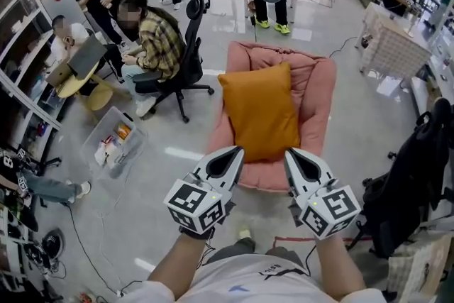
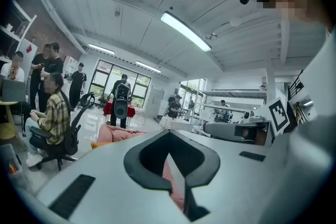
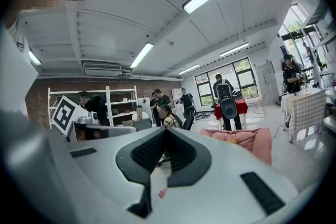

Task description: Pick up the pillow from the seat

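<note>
Grippers (image 1: 262, 163) just short of pillow (image 1: 259, 110)

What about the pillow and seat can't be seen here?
- Head view: the orange pillow covers the middle of the seat; the left gripper and right gripper hide its front corners.
- Left gripper view: the gripper's body covers the pillow except an orange sliver.
- Right gripper view: the pillow is only a tiny orange patch.
- Head view: things in the floor bin are too small to name.
</note>
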Demonstrator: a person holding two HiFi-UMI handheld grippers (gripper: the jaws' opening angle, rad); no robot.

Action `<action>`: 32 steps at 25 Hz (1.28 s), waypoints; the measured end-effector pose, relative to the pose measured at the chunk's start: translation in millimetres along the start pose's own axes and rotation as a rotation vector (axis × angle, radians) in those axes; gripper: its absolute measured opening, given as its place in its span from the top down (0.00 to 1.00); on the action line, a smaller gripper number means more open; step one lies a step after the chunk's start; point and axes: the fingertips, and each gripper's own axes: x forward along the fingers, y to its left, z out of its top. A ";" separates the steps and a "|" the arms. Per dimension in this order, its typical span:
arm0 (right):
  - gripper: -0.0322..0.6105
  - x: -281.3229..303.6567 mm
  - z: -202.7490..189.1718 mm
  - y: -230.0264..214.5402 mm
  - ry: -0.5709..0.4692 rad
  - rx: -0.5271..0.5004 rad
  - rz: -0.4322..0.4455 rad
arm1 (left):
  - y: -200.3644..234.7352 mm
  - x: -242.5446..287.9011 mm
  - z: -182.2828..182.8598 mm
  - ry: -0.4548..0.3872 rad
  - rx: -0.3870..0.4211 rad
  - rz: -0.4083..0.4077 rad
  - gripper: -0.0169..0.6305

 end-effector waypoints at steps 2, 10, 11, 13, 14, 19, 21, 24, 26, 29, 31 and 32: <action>0.93 18.2 3.7 0.5 0.001 -0.005 -0.002 | 18.1 4.1 4.7 -0.003 0.004 0.006 0.96; 0.93 69.3 5.9 -30.7 0.008 -0.011 -0.016 | 62.0 42.8 2.2 0.013 -0.001 0.017 0.96; 0.93 74.9 6.2 -35.5 0.010 -0.007 -0.018 | 67.0 47.4 2.4 0.017 -0.004 0.020 0.96; 0.93 87.4 5.0 -45.3 0.013 0.002 -0.020 | 78.6 56.1 1.8 0.024 -0.011 0.028 0.96; 0.93 95.3 4.0 -51.3 0.013 0.008 -0.019 | 86.0 61.5 1.4 0.027 -0.015 0.035 0.96; 0.93 147.8 2.6 -99.8 0.027 0.019 -0.018 | 131.0 111.0 3.2 0.047 -0.024 0.072 0.96; 0.93 170.6 1.1 -119.1 0.036 0.024 -0.017 | 150.5 130.4 3.5 0.058 -0.029 0.088 0.96; 0.93 201.1 -6.0 -148.6 0.052 0.024 -0.010 | 177.7 158.0 -0.1 0.071 -0.041 0.116 0.96; 0.93 219.5 -12.4 -170.0 0.065 0.030 -0.010 | 194.0 176.7 -4.4 0.075 -0.053 0.129 0.96; 0.93 247.0 -22.7 -198.8 0.088 0.030 0.004 | 221.1 201.9 -10.7 0.072 -0.072 0.161 0.96; 0.93 264.3 -31.8 -216.3 0.107 0.021 0.015 | 240.2 216.3 -17.3 0.072 -0.083 0.189 0.96; 0.93 272.4 -37.1 -224.8 0.116 0.022 0.016 | 249.8 222.6 -22.0 0.073 -0.090 0.201 0.96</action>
